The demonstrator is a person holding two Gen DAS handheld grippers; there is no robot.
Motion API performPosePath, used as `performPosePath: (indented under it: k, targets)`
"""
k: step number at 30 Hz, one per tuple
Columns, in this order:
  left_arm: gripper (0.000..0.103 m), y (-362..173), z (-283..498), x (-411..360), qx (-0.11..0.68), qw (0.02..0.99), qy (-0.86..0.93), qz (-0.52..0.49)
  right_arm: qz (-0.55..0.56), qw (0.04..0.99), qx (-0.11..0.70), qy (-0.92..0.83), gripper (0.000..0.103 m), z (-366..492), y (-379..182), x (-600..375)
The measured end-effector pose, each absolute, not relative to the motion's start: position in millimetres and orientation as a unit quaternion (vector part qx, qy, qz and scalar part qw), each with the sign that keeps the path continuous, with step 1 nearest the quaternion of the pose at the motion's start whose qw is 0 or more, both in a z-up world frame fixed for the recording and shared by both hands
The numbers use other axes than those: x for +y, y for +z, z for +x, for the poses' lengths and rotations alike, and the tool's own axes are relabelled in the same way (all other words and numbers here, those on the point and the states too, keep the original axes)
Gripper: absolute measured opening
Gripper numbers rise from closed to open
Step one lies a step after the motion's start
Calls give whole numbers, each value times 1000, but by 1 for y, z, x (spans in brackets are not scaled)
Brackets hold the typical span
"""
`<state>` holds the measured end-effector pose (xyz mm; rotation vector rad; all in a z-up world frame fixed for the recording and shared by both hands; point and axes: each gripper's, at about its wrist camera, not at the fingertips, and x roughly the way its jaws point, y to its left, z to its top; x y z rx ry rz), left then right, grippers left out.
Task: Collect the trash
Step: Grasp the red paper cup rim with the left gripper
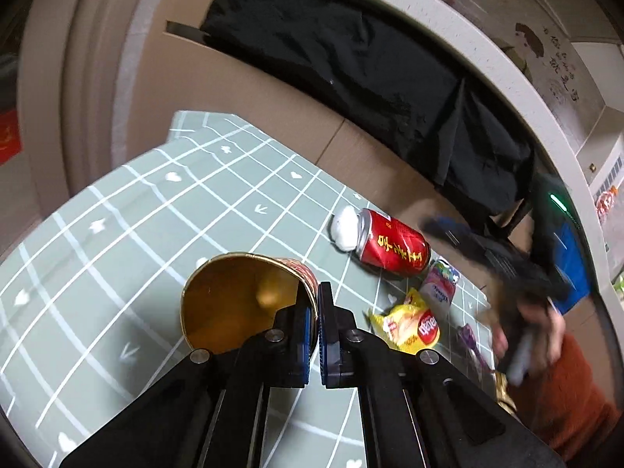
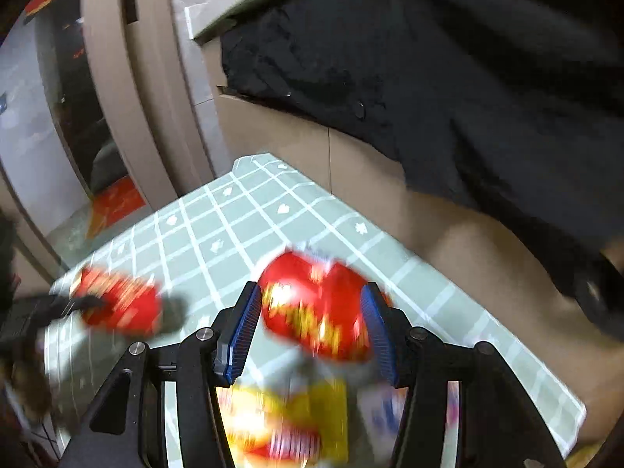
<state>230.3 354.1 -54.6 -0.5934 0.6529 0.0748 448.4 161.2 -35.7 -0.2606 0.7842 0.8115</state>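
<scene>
Our left claw (image 1: 315, 312) is pinching the rim of a tipped paper noodle cup with a gold lining (image 1: 238, 300), one finger inside the mouth and one outside, the cup lying on its side on the bench with the green grid-patterned cloth (image 1: 117, 234). To the left of the cup we see a broad stretch of bare cloth. The far edge of the bench meets a brown cardboard box draped with black fabric (image 1: 351, 70).

The left view shows the rest of the trash sharply: a red drink can on its side (image 1: 394, 247), a white crumpled wad (image 1: 345, 228) touching its top, a yellow snack packet (image 1: 409, 325) and a pale pink pouch (image 1: 440, 286) near the right edge.

In the right view our right claw (image 2: 310, 335) stands spread, the red can (image 2: 316, 306) blurred between its fingers; we cannot tell whether the pads touch it. This view alone shows the bench's right edge.
</scene>
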Motion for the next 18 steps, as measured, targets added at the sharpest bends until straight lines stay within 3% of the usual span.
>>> performPosePath:
  k: [8,18]
  targets:
    - [3,-46,205,349,294,915,55,-272,-122,804,446,375,50,512,-73,198]
    - [3,-51,206,342,304,910,27,-281,-98,750,476,449,51,406,-82,126]
